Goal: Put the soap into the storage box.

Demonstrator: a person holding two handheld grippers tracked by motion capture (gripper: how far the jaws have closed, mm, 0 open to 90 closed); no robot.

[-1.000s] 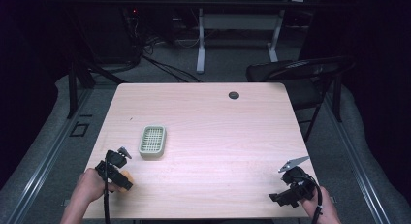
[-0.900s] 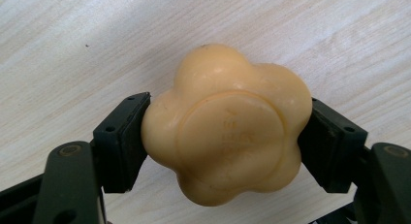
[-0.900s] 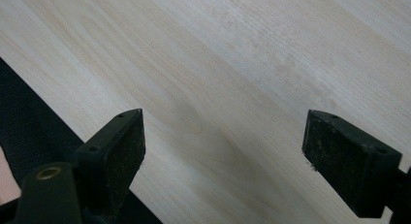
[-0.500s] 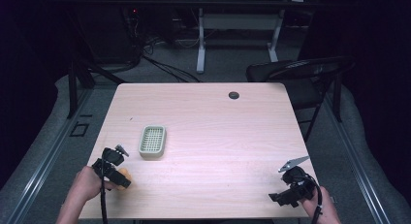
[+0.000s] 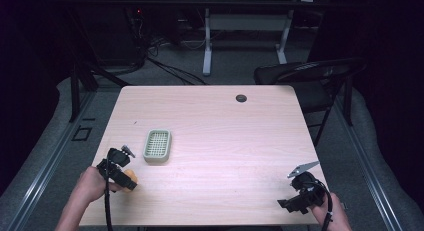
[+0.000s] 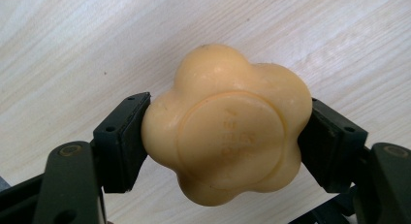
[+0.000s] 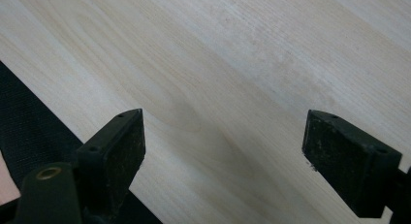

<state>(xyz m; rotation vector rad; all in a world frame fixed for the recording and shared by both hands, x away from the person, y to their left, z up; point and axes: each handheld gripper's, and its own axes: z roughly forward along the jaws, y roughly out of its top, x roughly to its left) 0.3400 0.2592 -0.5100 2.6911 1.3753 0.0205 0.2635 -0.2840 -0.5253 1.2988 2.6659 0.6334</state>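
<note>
A pale orange, flower-shaped bar of soap [image 6: 228, 124] sits between the two black jaws of my left gripper [image 6: 228, 136], which is shut on it just above the wood. In the high view that gripper [image 5: 125, 178] is at the table's front left with the soap [image 5: 129, 180] at its tip. A light green slotted soap dish [image 5: 157, 146] lies a little beyond and to the right of it. My right gripper [image 7: 223, 151] stands open over bare wood, and in the high view it [image 5: 292, 201] is at the front right corner.
The wooden table [image 5: 225, 136] has a round black cable hole [image 5: 241, 98] near its back edge. A dark folding chair [image 5: 305, 73] stands behind the back right corner. The table's front edge runs close under the right gripper.
My left gripper has shifted slightly toward the front left with the soap in it. The right gripper has stayed where it was.
</note>
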